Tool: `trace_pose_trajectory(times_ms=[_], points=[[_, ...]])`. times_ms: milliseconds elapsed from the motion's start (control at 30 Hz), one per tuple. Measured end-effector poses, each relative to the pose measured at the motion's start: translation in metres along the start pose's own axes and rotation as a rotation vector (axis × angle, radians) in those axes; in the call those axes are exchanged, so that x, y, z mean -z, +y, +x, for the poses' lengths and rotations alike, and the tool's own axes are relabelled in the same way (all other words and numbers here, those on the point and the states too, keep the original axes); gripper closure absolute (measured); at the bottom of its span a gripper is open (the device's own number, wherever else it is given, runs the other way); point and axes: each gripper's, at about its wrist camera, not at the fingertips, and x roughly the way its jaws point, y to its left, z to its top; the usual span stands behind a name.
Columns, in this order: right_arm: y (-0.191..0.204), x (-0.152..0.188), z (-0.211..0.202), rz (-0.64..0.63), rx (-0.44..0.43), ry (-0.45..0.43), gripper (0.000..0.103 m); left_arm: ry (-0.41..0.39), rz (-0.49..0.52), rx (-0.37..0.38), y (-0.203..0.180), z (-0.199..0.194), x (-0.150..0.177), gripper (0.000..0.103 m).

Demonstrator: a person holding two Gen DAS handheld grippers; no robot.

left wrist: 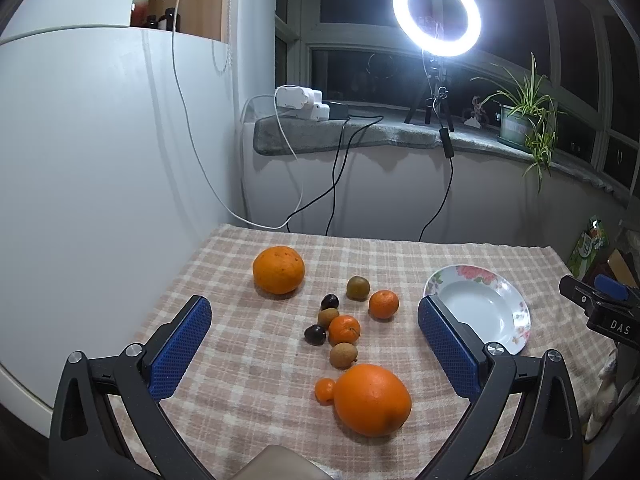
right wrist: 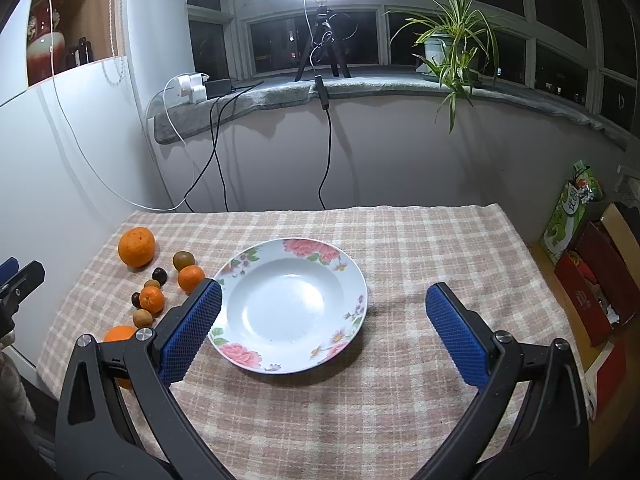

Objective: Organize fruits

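Note:
Fruits lie on a checked cloth [left wrist: 248,364]. A large orange [left wrist: 372,399] sits nearest, a second large orange [left wrist: 279,270] sits far left. Between them are small mandarins [left wrist: 344,330], brown longans [left wrist: 343,355], a green-brown fruit [left wrist: 357,288] and dark fruits [left wrist: 315,335]. A white floral plate [right wrist: 292,304] stands empty to their right; it also shows in the left wrist view [left wrist: 480,308]. My left gripper [left wrist: 314,344] is open above the fruit cluster. My right gripper [right wrist: 324,328] is open over the plate's near half. Both are empty.
A ring light on a tripod [left wrist: 436,20], a potted plant [right wrist: 448,48] and chargers with cables [left wrist: 304,104] stand on the windowsill behind the table. Boxes and a green package [right wrist: 572,216] stand on the floor right of the table. A white cabinet [left wrist: 100,140] borders the left.

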Motion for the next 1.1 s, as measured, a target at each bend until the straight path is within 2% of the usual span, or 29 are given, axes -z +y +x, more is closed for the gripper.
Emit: trace_pose_trajectory(times_ms=[1100], points=[[0.0033, 0.0017, -0.0033, -0.002, 0.007, -0.011, 0.000, 0.003, -0.001, 0.007, -0.0010, -0.0008, 0.0030, 0.001]])
